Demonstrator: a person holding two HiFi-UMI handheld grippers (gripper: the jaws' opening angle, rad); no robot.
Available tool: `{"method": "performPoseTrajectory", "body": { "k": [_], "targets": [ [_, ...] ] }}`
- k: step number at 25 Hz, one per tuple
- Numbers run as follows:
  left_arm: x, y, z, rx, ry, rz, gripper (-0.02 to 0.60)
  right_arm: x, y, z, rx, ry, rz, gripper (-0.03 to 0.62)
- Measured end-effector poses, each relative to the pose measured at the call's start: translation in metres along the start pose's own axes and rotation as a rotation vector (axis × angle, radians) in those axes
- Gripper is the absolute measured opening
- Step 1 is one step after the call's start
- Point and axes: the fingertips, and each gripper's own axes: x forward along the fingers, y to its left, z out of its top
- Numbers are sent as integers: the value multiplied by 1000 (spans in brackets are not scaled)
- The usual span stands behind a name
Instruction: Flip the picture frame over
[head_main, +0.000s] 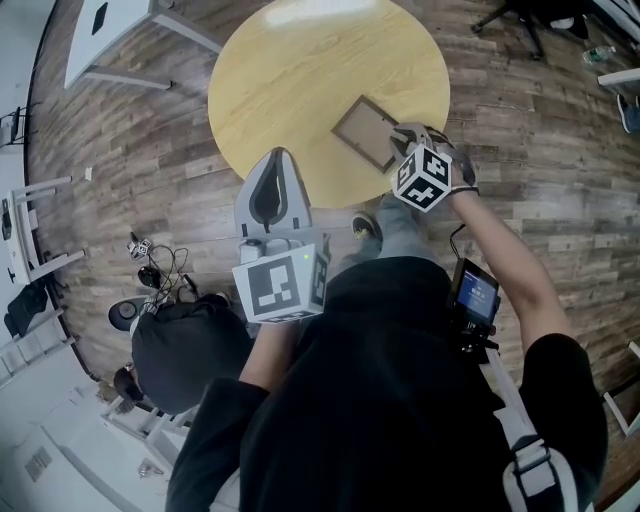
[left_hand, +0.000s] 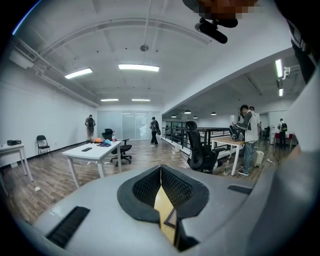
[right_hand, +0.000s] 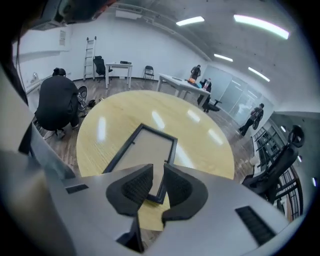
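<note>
— What does the picture frame (head_main: 367, 133) look like from here?

— It's a plain rectangle: a thin dark border round a pale, flat panel with nothing to see on it. The overhead lights give the panel a dull sheen.

— Is it standing or lying down?

— Lying flat on the round, light wooden table (head_main: 300, 80). It's on the side nearest the person, turned askew, with one corner pointing at the rim.

— Is it hanging over the edge?

— No, all of it rests on the tabletop, just inside the rim.

— Front or back up?

— I can't tell which face is showing.
</note>
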Motion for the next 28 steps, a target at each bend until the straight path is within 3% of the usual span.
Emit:
{"method": "performPoseTrajectory", "body": {
  "k": [5,10,14,20,28],
  "targets": [
    [0,10,14,26,-71,-27,21,-66,-22,99,-14,-284,-55,75],
    [-15,14,38,5,-136,-36,21,-179,-42,196,25,-645,-163,74],
    [-35,16,50,-9,-188,-47,21,-258,-50,235,162,-875,-234,74],
    [-54,11,63,-21,-236,-96,21,-301,-63,214,484,-938,-302,44],
    [-76,12,51,-33,-238,-103,21,-305,-46,203,515,-926,-344,44]
  ]
}}
